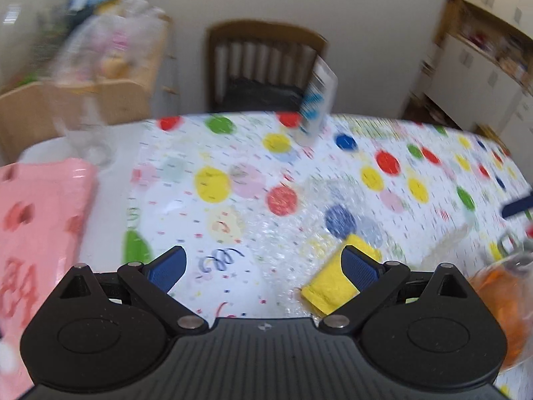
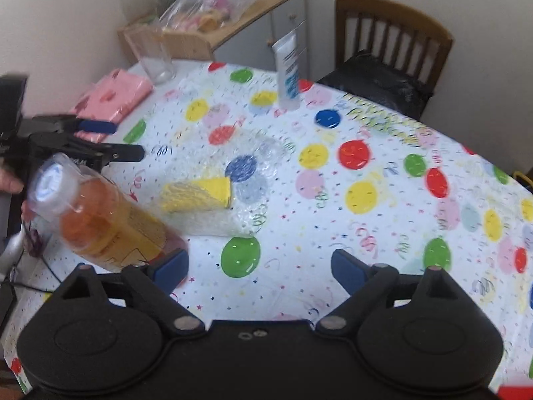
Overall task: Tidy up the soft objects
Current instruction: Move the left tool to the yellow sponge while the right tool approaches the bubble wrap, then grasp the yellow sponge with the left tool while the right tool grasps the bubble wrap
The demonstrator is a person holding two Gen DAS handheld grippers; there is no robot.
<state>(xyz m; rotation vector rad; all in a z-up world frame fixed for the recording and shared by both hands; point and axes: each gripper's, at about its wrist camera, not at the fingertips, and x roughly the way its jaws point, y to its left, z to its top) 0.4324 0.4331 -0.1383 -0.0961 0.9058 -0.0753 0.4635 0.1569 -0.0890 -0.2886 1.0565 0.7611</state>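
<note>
A folded yellow cloth point(image 2: 203, 193) lies partly under clear bubble wrap point(image 2: 253, 153) on the dotted tablecloth. In the left wrist view the yellow cloth point(image 1: 333, 286) sits just behind the right fingertip point(image 1: 359, 266) of my left gripper point(image 1: 266, 266), which is open and empty. The left gripper also shows in the right wrist view point(image 2: 110, 140), left of the wrap. A folded pink plastic bag point(image 1: 36, 220) lies at the table's left; it also shows in the right wrist view point(image 2: 113, 96). My right gripper point(image 2: 260, 270) is open and empty above the tablecloth.
A clear bottle of orange liquid point(image 2: 106, 216) stands tilted in view by my right gripper's left finger. A white tube point(image 2: 288, 70) stands at the table's far side, an empty glass point(image 2: 156, 56) at the far left. A wooden chair point(image 2: 393, 43) and a cabinet point(image 2: 233, 23) stand behind.
</note>
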